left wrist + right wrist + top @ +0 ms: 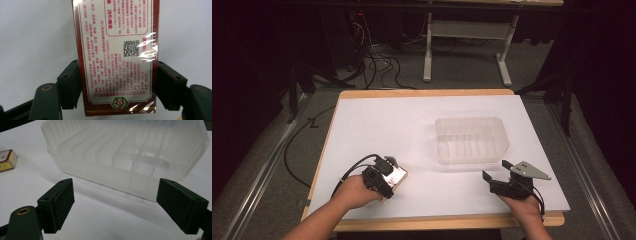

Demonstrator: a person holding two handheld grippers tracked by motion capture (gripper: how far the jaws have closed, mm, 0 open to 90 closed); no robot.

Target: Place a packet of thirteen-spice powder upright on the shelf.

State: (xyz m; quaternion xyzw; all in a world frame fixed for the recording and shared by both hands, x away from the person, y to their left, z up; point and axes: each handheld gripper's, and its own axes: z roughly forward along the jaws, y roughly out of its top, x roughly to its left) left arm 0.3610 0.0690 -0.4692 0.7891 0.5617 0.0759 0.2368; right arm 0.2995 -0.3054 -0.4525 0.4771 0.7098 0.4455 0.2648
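My left gripper (117, 85) is clamped across the short sides of a small flat box (116, 57), near the left of the table (377, 120). Its long axis runs straight away from me between the pads, which press both edges. The box is card with dark red borders, dense red print and a glossy film wrap that catches the light. My right gripper (497, 172) rests near the right with its jaws wide apart, holding nothing. Farther off, right of the box and just beyond my right gripper, stands a clear plastic tray (472, 140), a rounded rectangle with ribbed walls and floor. I judge the box goes rightward and farther, into that tray.
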